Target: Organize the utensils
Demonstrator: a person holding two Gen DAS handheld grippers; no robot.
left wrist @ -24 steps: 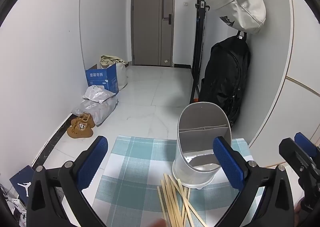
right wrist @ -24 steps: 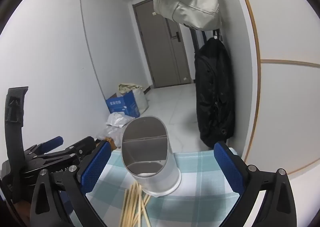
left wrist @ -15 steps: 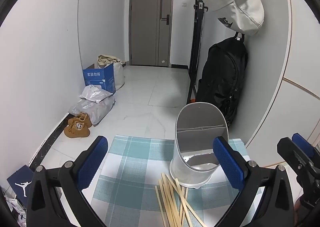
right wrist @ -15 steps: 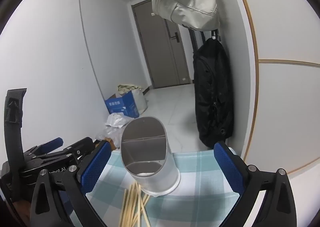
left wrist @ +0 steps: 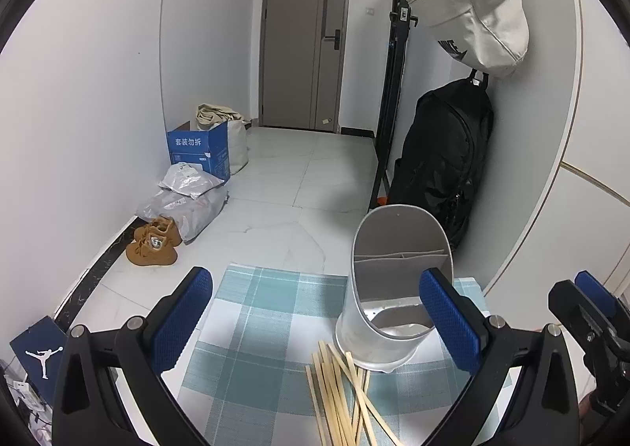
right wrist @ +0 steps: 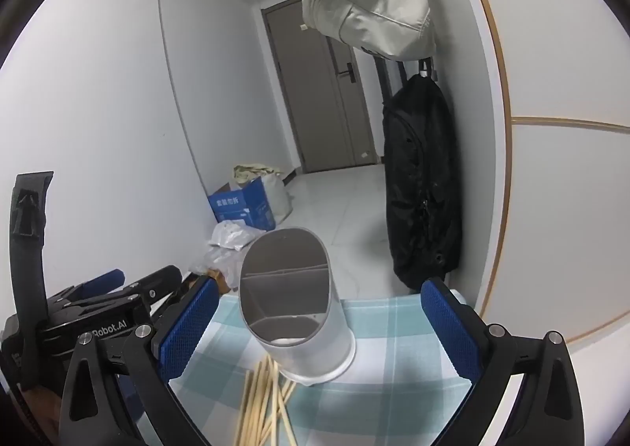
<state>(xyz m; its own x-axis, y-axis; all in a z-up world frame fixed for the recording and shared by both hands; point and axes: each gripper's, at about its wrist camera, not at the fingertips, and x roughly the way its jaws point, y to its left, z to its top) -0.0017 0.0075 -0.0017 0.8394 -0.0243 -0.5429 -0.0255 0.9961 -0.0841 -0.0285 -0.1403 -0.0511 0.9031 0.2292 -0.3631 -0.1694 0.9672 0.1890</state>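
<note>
Pale wooden chopsticks are seen scattered between both wide-open, empty grippers, touching a grey divided holder.

Left gripper: black frame, blue textured pads, silver screws, "Robot.AI" lettering. Right gripper: same build.

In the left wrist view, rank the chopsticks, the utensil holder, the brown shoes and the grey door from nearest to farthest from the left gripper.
From the left gripper, jaws wide open:
1. Chopsticks, loose on the checked cloth, low between the fingers.
2. Utensil holder, just behind them, right of centre.
3. Brown shoes, on the floor, left by the wall.
4. Grey door, far end of the hallway.
</note>
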